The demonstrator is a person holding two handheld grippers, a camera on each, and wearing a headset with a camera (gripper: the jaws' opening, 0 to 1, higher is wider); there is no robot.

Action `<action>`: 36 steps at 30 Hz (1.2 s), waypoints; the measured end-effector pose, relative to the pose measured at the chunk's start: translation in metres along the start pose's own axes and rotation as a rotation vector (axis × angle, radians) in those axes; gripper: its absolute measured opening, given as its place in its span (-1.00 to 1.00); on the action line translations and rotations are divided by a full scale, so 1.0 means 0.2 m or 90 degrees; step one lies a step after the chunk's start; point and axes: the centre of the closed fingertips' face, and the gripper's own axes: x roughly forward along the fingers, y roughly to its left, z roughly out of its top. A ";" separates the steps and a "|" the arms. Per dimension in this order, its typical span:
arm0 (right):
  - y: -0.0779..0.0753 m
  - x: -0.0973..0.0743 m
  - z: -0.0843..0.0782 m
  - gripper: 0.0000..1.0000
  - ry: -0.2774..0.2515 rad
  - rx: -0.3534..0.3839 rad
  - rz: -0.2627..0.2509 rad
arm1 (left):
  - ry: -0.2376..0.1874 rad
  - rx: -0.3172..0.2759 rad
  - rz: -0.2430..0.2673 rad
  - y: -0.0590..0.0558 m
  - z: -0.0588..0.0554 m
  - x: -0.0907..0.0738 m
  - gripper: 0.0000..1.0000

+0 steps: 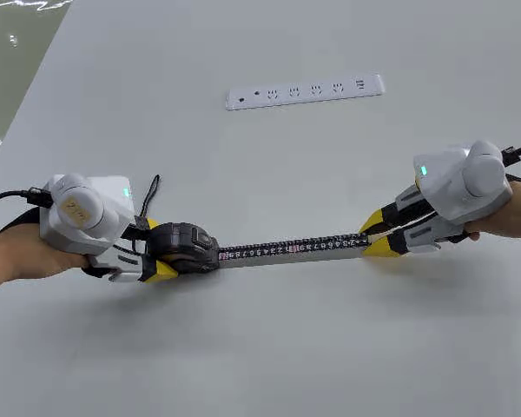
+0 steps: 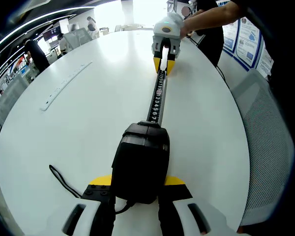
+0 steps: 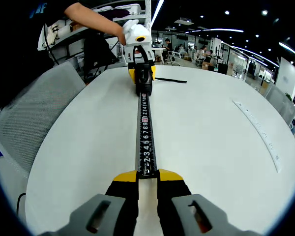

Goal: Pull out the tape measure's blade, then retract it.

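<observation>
**Item: tape measure, blade drawn out, on a grey table (image 1: 260, 347).**

- Case (image 1: 184, 247): near left, lying on the table. The left gripper (image 1: 156, 248) has its yellow-tipped jaws closed on either flank of it. Judged rigid, compact and fairly weighty. The black shell looks grippy, so the flanks are the right place to hold.
- Blade (image 1: 291, 248): runs from the case's mouth rightward, low over the table. Its end is pinched between the jaws of the right gripper (image 1: 375, 235). Judged thin, light and stiff along its curve, but liable to buckle if bent. It is probably spring-loaded (let go, it may whip home). Best taken at the very end and fed back slowly.
- Strap (image 1: 149, 195): a dark cord just behind the case.
- Power strip (image 1: 306, 91): white, far, well apart from the work.

**Views compared.** The right gripper view lets the blade's numerals be read, counting up away from its jaws. The left gripper view gives the case's back and the strap trailing off to its left. Both gripper views show a mesh chair (image 2: 265, 147) beside the table. The head view sets case, blade and both grippers in one line.
</observation>
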 end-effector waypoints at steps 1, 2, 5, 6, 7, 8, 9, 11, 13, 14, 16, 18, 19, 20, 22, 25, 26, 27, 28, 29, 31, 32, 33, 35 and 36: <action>0.00 0.00 -0.01 -0.77 0.001 0.000 0.000 | 0.000 0.001 0.000 0.00 0.00 0.00 -0.39; 0.00 -0.01 -0.01 -0.77 0.002 0.001 0.000 | 0.000 0.001 0.000 0.00 0.00 0.00 -0.40; 0.00 -0.02 -0.03 -0.77 0.005 0.003 -0.003 | 0.000 0.000 -0.001 0.00 0.00 0.00 -0.39; 0.00 -0.03 -0.03 -0.77 0.006 0.003 -0.004 | 0.000 0.001 -0.001 0.00 0.00 0.00 -0.39; -0.01 -0.03 -0.04 -0.77 0.006 0.004 -0.006 | 0.000 0.000 -0.001 0.00 0.00 0.00 -0.39; -0.01 -0.04 -0.05 -0.77 0.007 0.006 -0.007 | 0.000 0.000 0.000 0.00 0.00 0.00 -0.39; -0.01 -0.05 -0.05 -0.77 0.008 0.007 -0.007 | 0.000 0.000 0.000 0.00 0.00 0.00 -0.39; -0.01 -0.06 -0.06 -0.77 0.010 0.009 -0.009 | 0.000 0.000 0.000 0.00 0.00 0.00 -0.39; -0.01 -0.06 -0.07 -0.77 0.012 0.010 -0.010 | 0.000 0.000 0.000 0.00 0.01 0.00 -0.39; -0.01 -0.07 -0.08 -0.77 0.013 0.010 -0.011 | 0.000 0.000 0.000 0.00 0.01 0.00 -0.39; -0.01 -0.08 -0.09 -0.77 0.016 0.012 -0.012 | 0.000 0.000 0.000 0.00 0.01 0.00 -0.39; -0.01 -0.09 -0.10 -0.77 0.017 0.015 -0.013 | 0.000 0.001 0.000 0.00 0.01 0.00 -0.39; -0.01 -0.09 -0.11 -0.77 0.018 0.015 -0.013 | 0.000 0.001 0.000 0.00 0.01 0.00 -0.39; -0.01 -0.09 -0.11 -0.77 0.018 0.016 -0.013 | 0.000 0.001 0.000 0.00 0.01 0.00 -0.39; -0.01 -0.09 -0.11 -0.77 0.018 0.016 -0.013 | 0.000 0.001 0.000 0.00 0.01 0.00 -0.39; 0.00 -0.10 -0.12 -0.76 0.024 0.014 -0.013 | 0.000 0.001 0.000 0.00 0.01 0.00 -0.39; 0.00 -0.10 -0.12 -0.76 0.025 0.015 -0.016 | 0.002 0.004 0.000 0.00 0.01 0.00 -0.39; -0.01 -0.10 -0.11 -0.76 0.026 0.016 -0.016 | 0.002 0.002 0.001 0.00 0.01 0.00 -0.39; -0.01 -0.10 -0.11 -0.76 0.027 0.017 -0.016 | 0.002 0.001 0.001 0.00 0.01 0.01 -0.39; -0.01 -0.10 -0.11 -0.75 0.028 0.016 -0.016 | 0.004 0.005 0.003 0.00 0.01 0.01 -0.39; 0.00 -0.09 -0.11 -0.74 0.029 0.015 -0.014 | 0.007 0.010 0.003 0.00 0.01 0.01 -0.39; 0.00 -0.09 -0.11 -0.74 0.032 0.012 -0.014 | 0.010 0.013 0.003 0.00 0.01 0.01 -0.39; 0.00 -0.09 -0.11 -0.73 0.034 0.014 -0.012 | 0.011 0.014 0.002 0.00 0.01 0.01 -0.39; -0.01 -0.09 -0.11 -0.72 0.036 0.015 -0.014 | 0.015 0.017 0.000 0.00 0.01 0.01 -0.39; -0.01 -0.09 -0.11 -0.72 0.038 0.014 -0.015 | 0.016 0.017 -0.001 0.00 0.01 0.01 -0.39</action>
